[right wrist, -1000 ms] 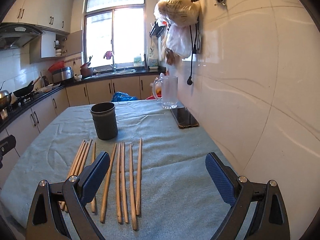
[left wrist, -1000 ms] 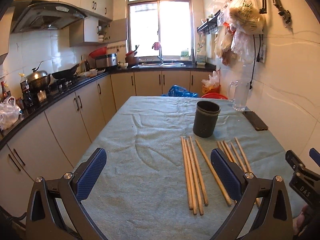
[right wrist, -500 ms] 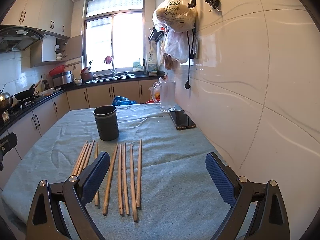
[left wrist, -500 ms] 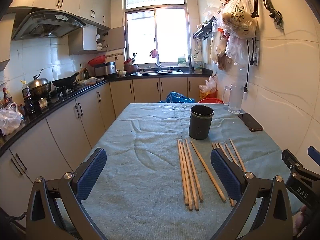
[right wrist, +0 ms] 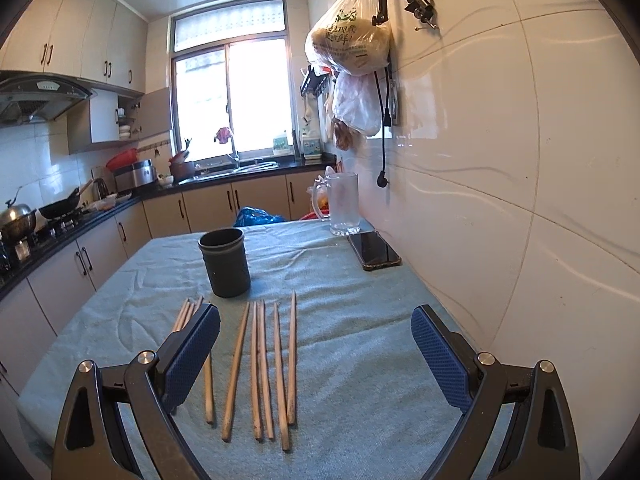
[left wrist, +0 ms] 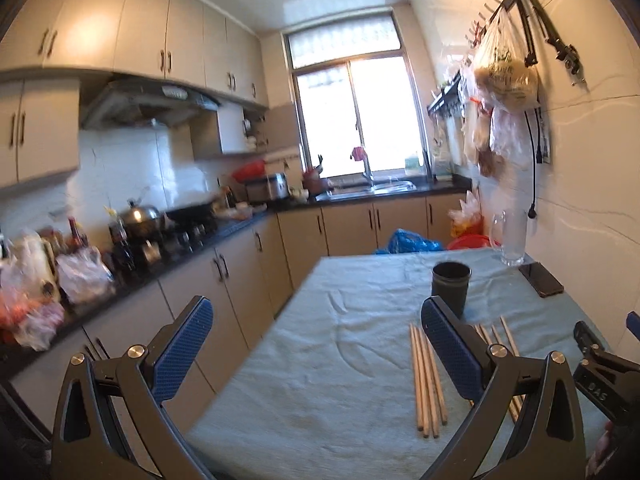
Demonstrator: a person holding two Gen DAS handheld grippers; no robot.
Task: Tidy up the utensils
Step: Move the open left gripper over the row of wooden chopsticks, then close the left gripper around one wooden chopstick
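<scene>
Two grippers are held above the near edge of the table (right wrist: pixel 372 384), and both are released, with the blue pads wide apart and nothing between them. The right gripper (right wrist: pixel 316 354) points toward 12 o'clock over the green cloth (right wrist: pixel 360 312), and the left gripper (left wrist: pixel 316 354) is at its 9 o'clock side, partly over the table edge. Just beyond the right gripper the wooden chopsticks (right wrist: pixel 260 364) lie flat on the cloth, side by side, with their length running from 6 to 12 o'clock; a few more are partly hidden behind the left pad of this gripper. Near their far tips, at 11 o'clock, the dark cup (right wrist: pixel 224 262) stands upright and apart from them. Farther, at 1 o'clock, a black phone (right wrist: pixel 374 250) lies flat near the wall, and behind it stands a glass pitcher (right wrist: pixel 343 208). In the left wrist view the chopsticks (left wrist: pixel 427 376) are at 3 o'clock of the gripper's centre, partly behind its right pad.
</scene>
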